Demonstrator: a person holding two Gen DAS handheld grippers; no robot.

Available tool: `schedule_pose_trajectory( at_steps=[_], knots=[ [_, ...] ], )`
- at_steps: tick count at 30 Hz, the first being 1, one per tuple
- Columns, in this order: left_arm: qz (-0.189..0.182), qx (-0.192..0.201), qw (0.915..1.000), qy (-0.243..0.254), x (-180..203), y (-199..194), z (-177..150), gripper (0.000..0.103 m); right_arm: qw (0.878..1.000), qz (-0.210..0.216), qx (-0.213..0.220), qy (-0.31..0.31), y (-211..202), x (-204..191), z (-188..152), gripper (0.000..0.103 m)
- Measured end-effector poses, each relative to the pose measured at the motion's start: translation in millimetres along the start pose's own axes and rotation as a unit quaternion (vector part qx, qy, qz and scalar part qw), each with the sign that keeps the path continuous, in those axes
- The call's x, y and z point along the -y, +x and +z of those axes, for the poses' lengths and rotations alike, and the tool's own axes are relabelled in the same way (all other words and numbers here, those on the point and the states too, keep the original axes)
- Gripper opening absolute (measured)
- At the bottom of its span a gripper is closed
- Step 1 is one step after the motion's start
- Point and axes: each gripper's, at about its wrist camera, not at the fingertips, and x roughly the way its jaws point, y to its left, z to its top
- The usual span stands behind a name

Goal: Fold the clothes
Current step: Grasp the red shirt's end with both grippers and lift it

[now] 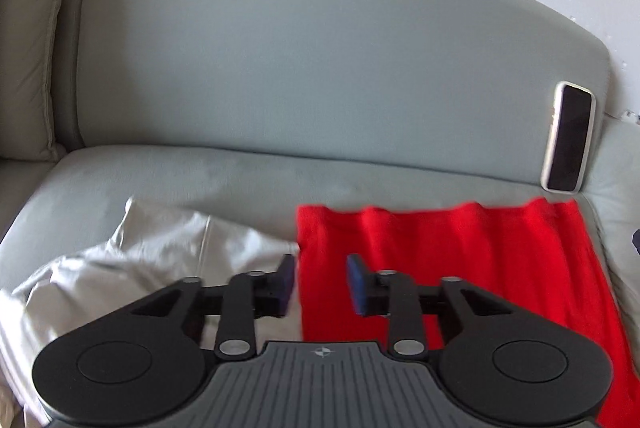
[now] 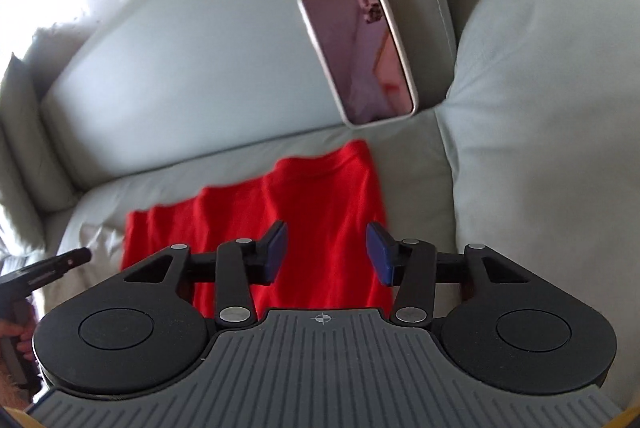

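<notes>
The left hand-held gripper [image 1: 321, 282] hovers with its jaws apart and empty over the seam where two garments meet. The right hand-held gripper [image 2: 326, 252] is likewise spread and holds nothing, above the right part of the red garment [image 2: 320, 212]. Fingertip pads [image 2: 380, 254] are blue and flat; the gripper bodies are black with a ribbed grey base.

The red garment [image 1: 460, 260] lies flat on the sofa seat [image 1: 180, 172], toward the seat's right side, with shallow lengthwise ripples and a straight far hem. A white garment [image 1: 140, 260], crumpled and creased, lies just beside its left edge, toward the seat's left end.

At the left edge of the right wrist view, part of the other gripper appears, held by a hand [image 2: 20, 338].

Beyond both garments, a bare strip of smooth pale grey seat runs to the backrest [image 1: 320, 60]. A phone [image 2: 357, 46] in a light case leans upright against the backrest near its right end, just behind the red garment's far right corner. A rounded padded armrest [image 2: 552, 108] bounds the seat's right side.
</notes>
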Motion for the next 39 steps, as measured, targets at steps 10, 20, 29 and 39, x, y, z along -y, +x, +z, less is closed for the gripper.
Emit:
schedule_pose_trajectory(
  at_steps=[10,20,29,39],
  knots=[
    [0.003,-0.032,0.9956,0.088,9.0,75.9,17.2,0.046,1.000,-0.003,-0.005,0.020,65.1,24.3,24.2,0.050],
    [-0.023,-0.040,0.9896,0.137,35.3,93.7,12.6,0.023,0.999,-0.017,-0.012,-0.038,93.0,11.4,34.1,0.024],
    [0.023,-0.006,0.9877,0.154,49.5,59.5,18.8,0.006,0.997,-0.072,0.013,-0.040,59.2,2.4,39.6,0.004],
    [0.024,0.039,0.9966,0.069,31.3,-49.4,43.0,0.006,0.998,-0.024,0.050,0.034,-53.8,1.9,45.9,0.004]
  ],
)
